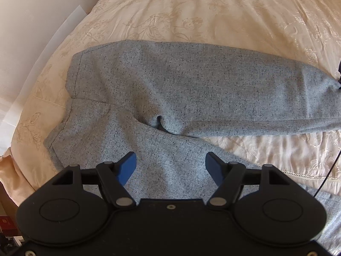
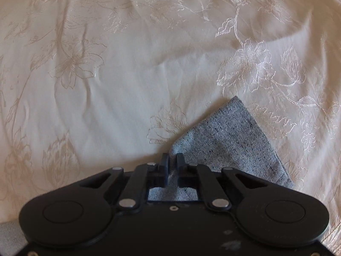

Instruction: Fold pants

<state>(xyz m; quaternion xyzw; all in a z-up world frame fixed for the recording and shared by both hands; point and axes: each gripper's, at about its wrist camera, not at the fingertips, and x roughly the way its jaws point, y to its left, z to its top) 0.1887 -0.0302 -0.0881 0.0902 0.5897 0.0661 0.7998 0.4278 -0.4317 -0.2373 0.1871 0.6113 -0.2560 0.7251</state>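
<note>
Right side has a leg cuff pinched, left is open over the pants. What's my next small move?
Probably lower the left gripper, jaws open, onto the near leg of the gray pants and pinch it. The right gripper already clamps a cuff; the legs lie splayed apart on the bedspread.

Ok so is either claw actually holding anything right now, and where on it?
The right claw is shut on the grey pants, pinching an edge near a leg-end corner. The left claw is open above the pants, holding nothing.
</note>
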